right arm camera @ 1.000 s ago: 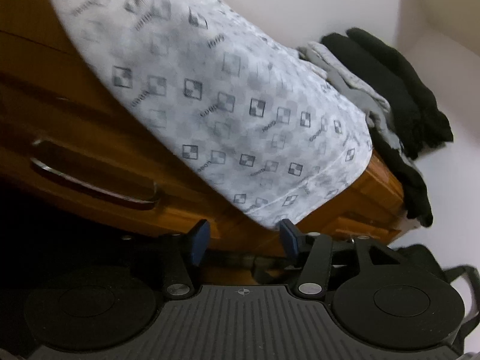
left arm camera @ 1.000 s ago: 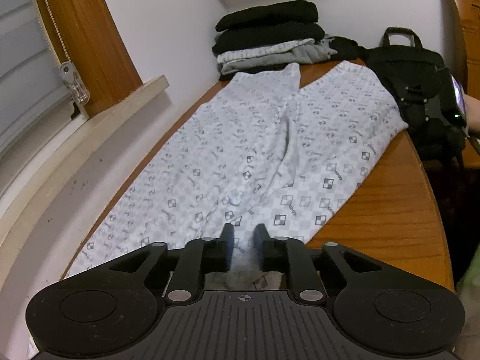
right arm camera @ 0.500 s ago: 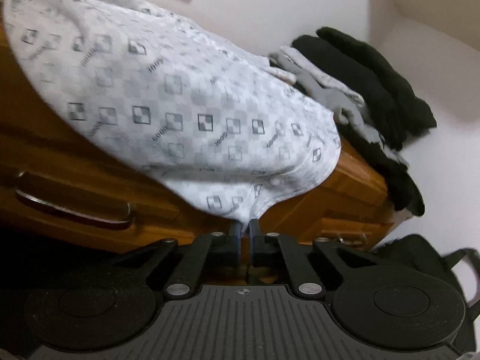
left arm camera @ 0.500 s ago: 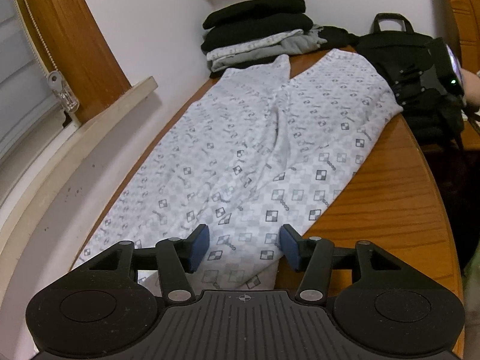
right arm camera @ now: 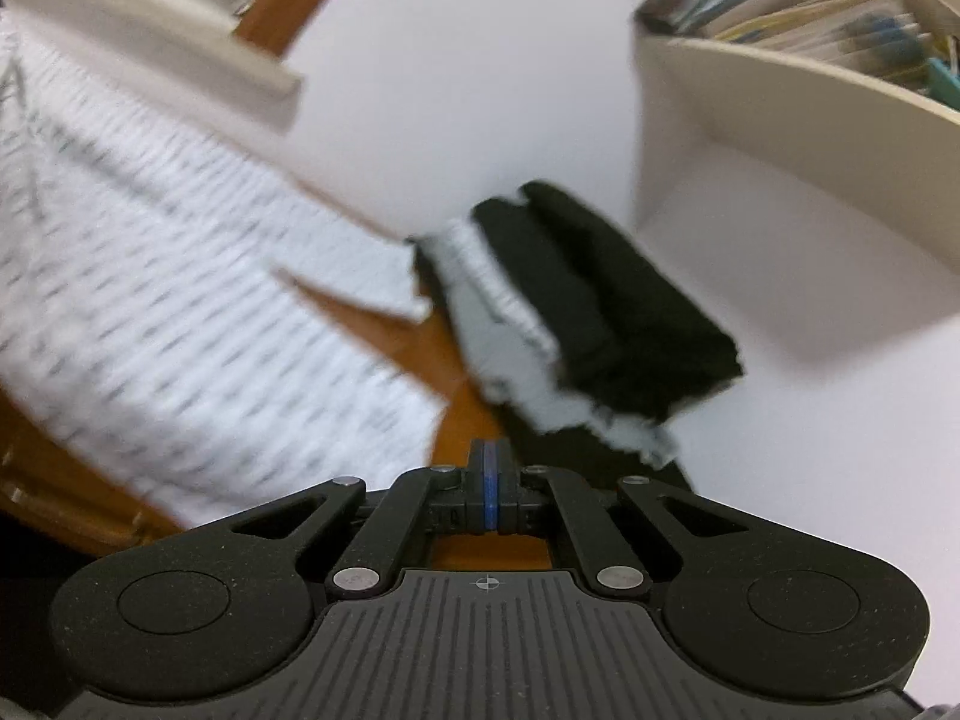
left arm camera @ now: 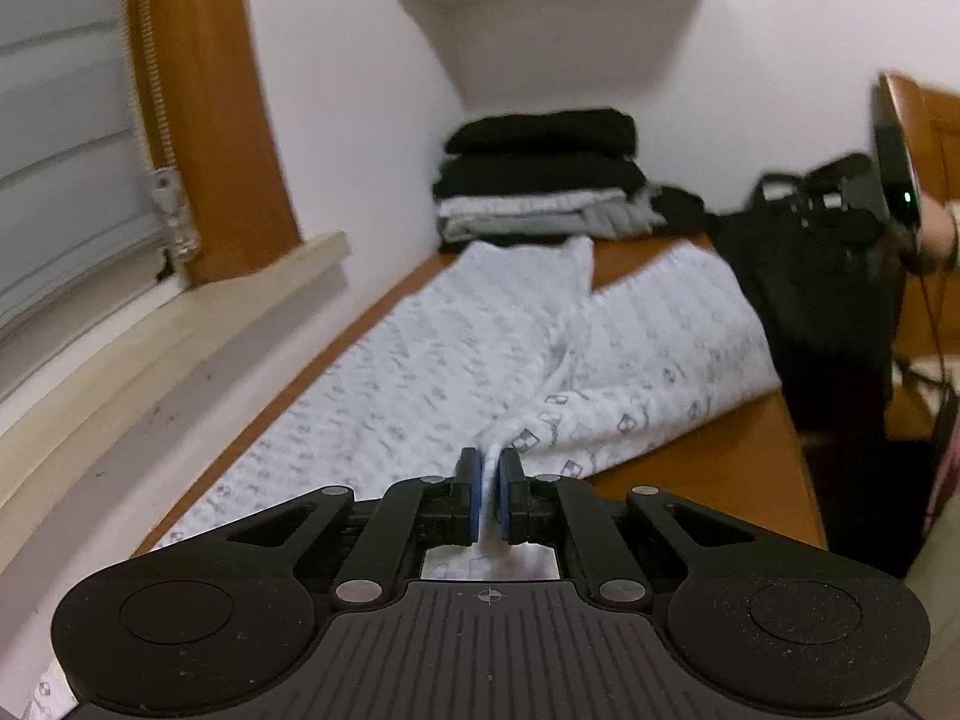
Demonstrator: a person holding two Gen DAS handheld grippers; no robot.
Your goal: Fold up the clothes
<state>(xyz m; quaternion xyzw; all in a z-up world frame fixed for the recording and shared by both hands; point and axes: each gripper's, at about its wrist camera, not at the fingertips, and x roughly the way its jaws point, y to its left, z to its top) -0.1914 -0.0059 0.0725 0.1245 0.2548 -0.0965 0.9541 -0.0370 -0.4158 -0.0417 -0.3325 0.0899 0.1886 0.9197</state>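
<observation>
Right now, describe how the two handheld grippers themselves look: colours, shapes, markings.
Both match. The left gripper and right gripper have matte black speckled bodies, each with a ribbed top plate carrying a small crosshair mark, two round raised discs at the sides, angled black linkage arms with silver pivot pins, and blue pads on the black fingers. No cables or sleeves show.

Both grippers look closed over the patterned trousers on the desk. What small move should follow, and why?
Probably re-grip with the right gripper: its blue pads meet with no cloth visible between them. The left gripper is pinching a fold of the patterned trousers, which lie flat on the desk.
</observation>
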